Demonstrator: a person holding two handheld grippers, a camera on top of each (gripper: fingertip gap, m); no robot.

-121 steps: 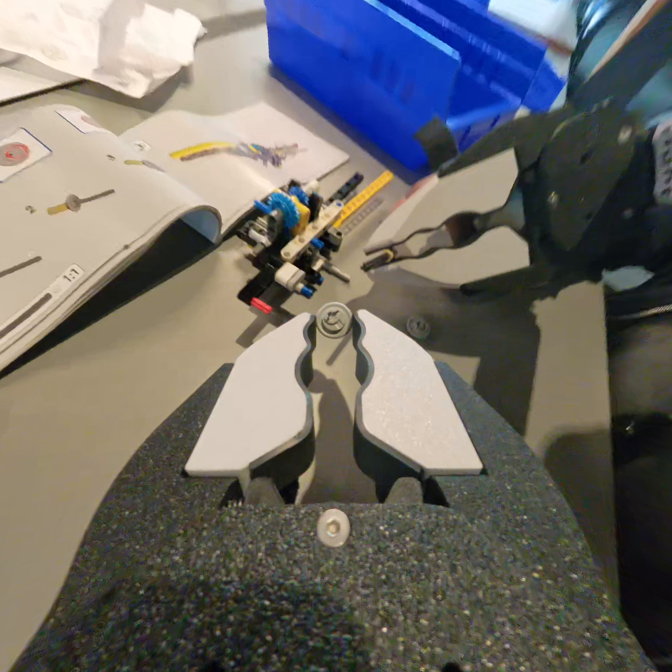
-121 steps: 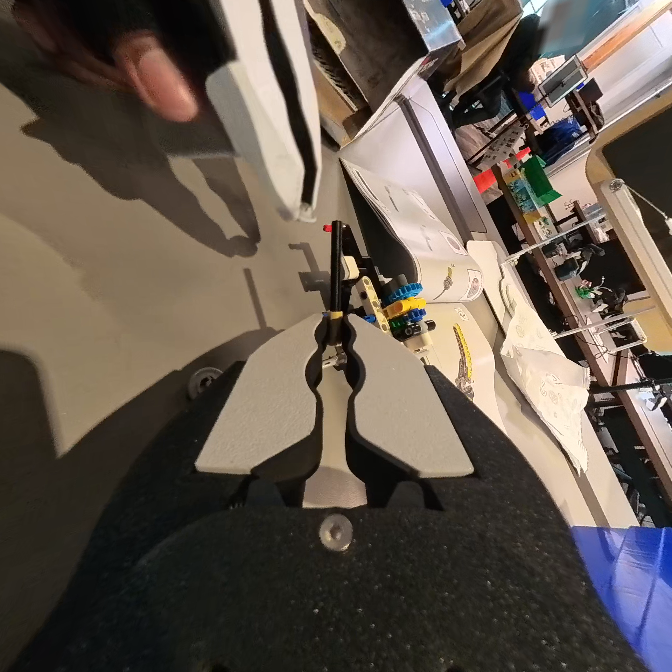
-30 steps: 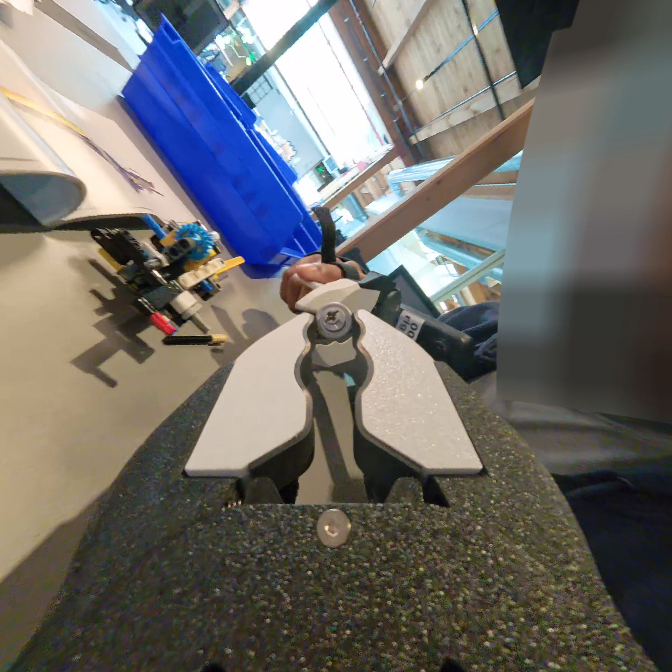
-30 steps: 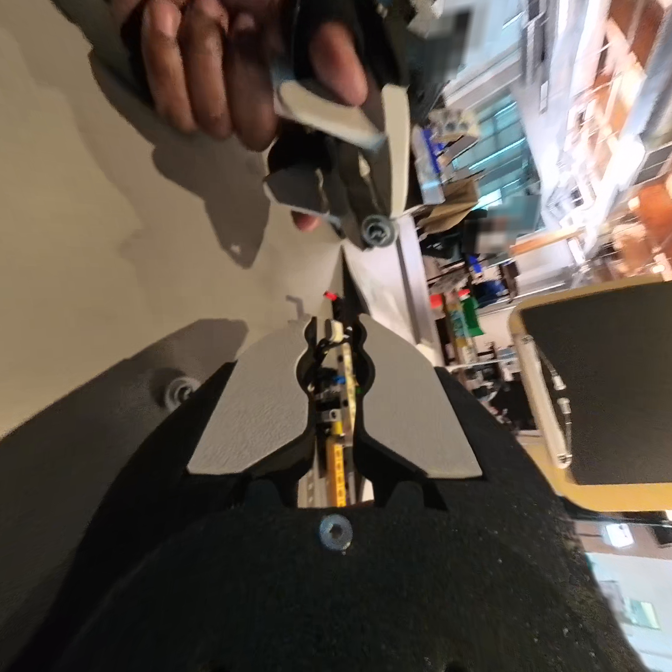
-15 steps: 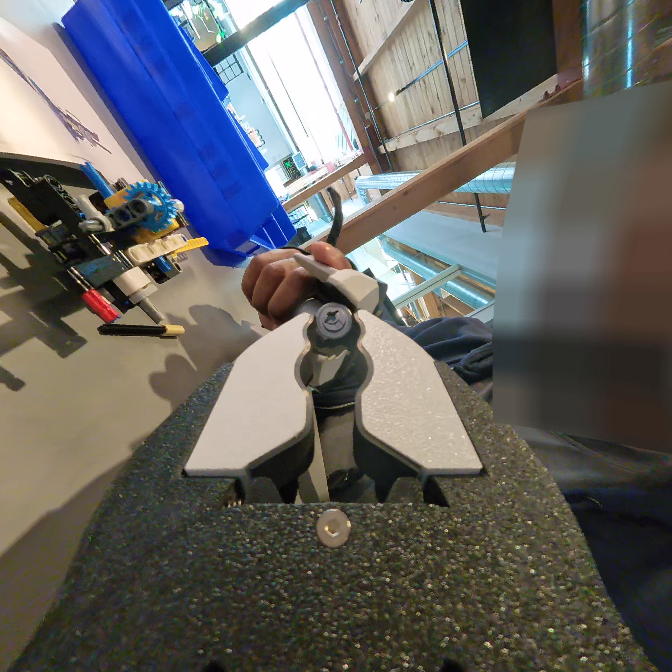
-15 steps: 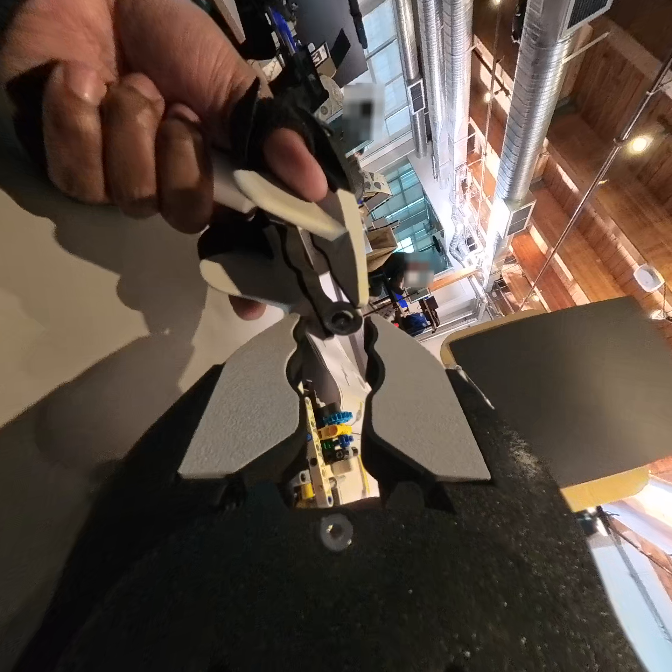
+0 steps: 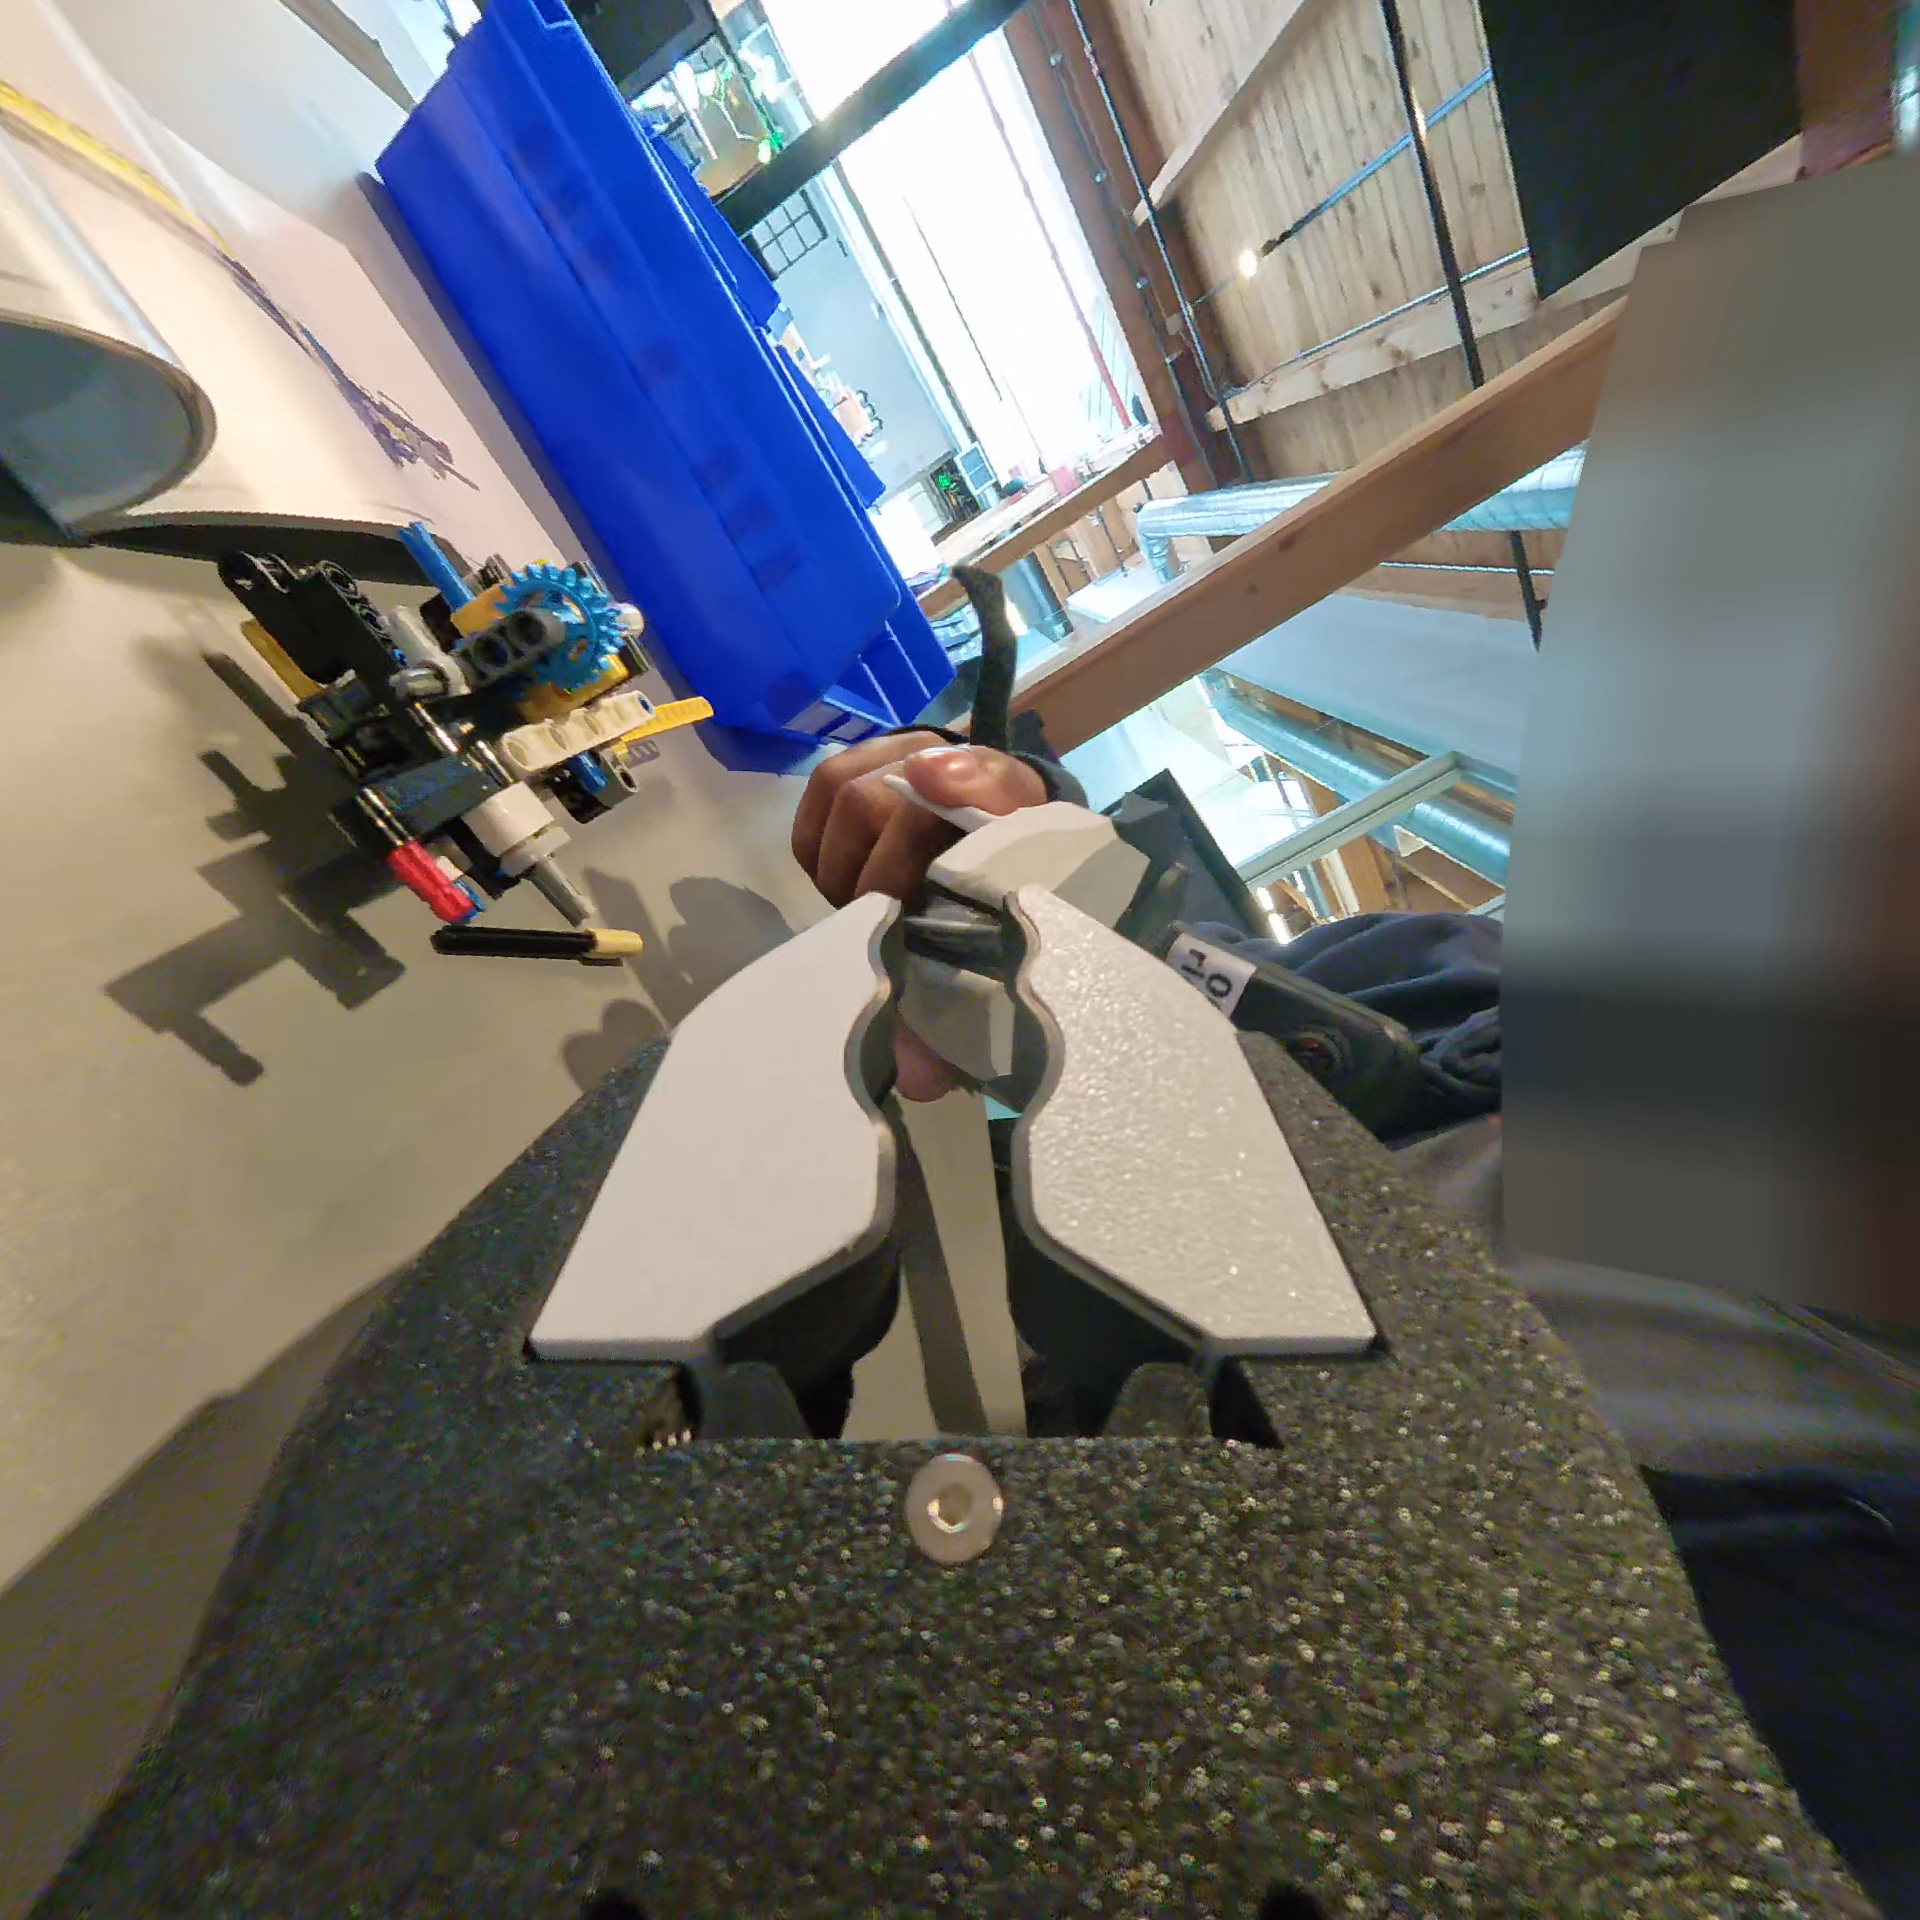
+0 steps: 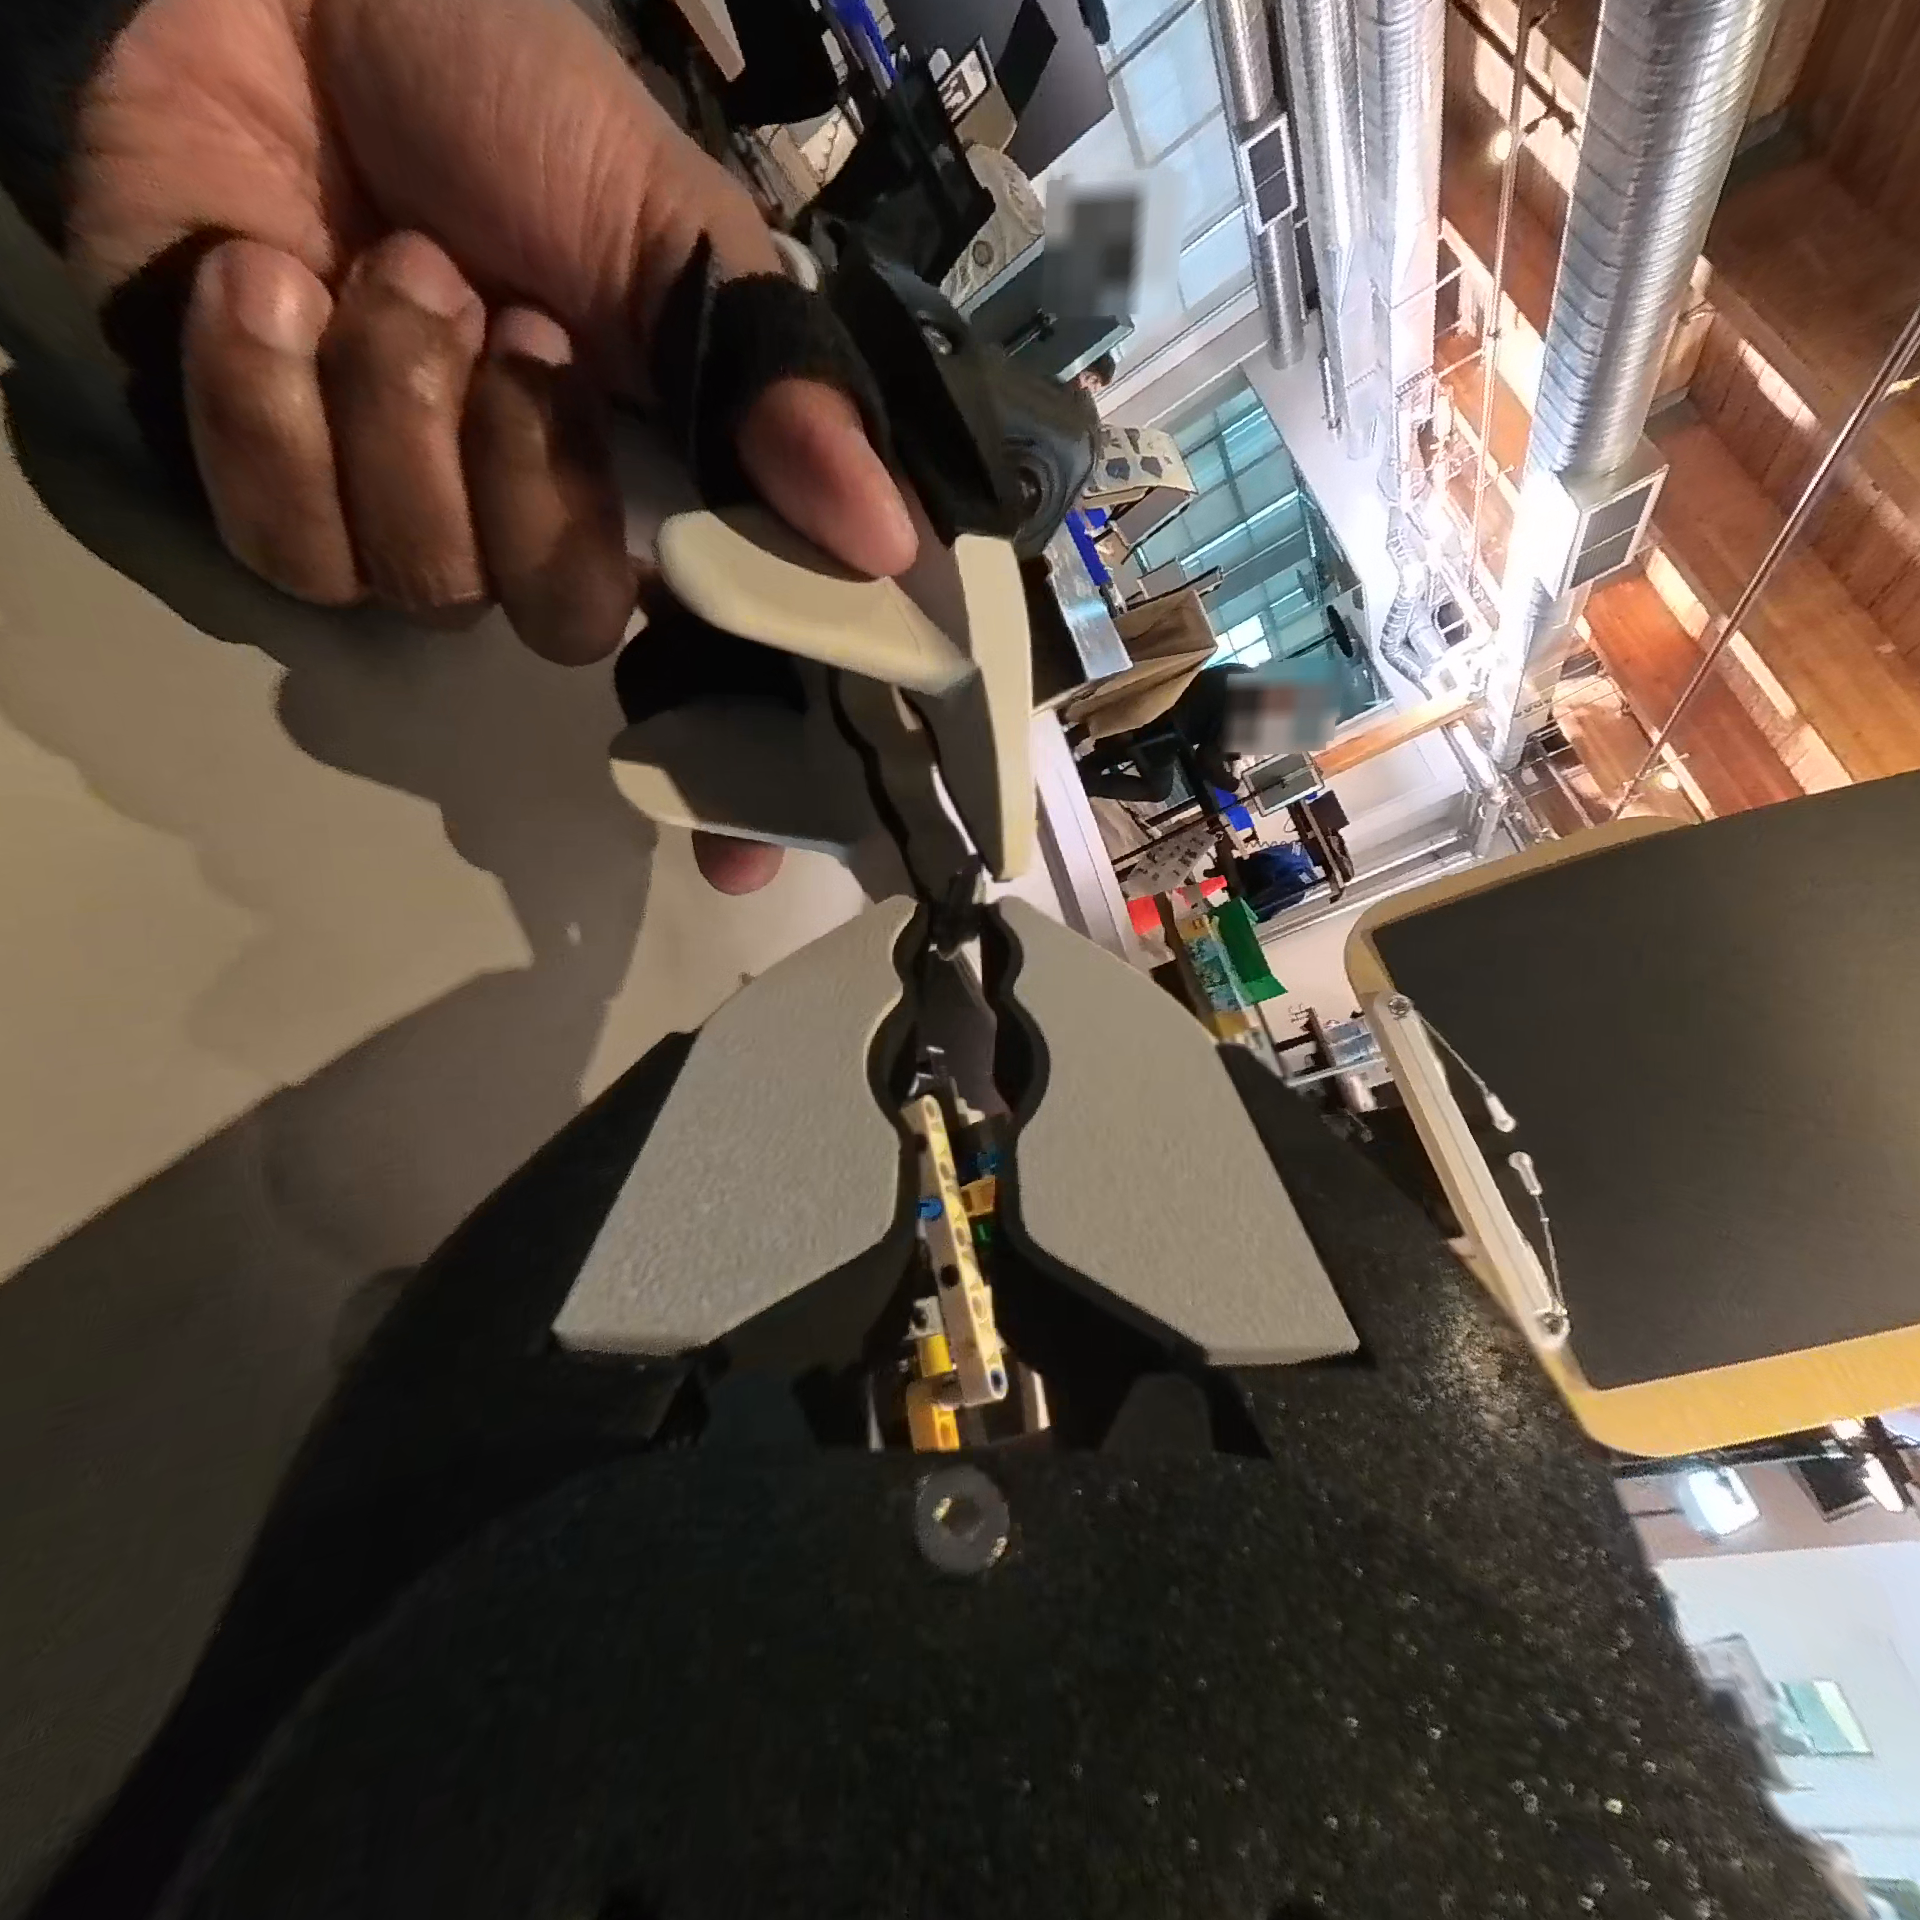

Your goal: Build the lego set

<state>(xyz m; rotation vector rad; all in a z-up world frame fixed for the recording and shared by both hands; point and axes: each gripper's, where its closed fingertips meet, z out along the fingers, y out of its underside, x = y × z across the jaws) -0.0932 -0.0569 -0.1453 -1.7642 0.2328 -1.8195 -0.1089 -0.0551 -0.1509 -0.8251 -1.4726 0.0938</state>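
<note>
Grippers closed in tip-to-tip: left gripper [image 7: 954, 928], right gripper [image 8: 951, 920], small dark piece [image 7: 948, 928] between

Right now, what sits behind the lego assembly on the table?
An open instruction booklet lies just behind the lego assembly, blue bins beyond. The assembly's far side is hidden.
</note>
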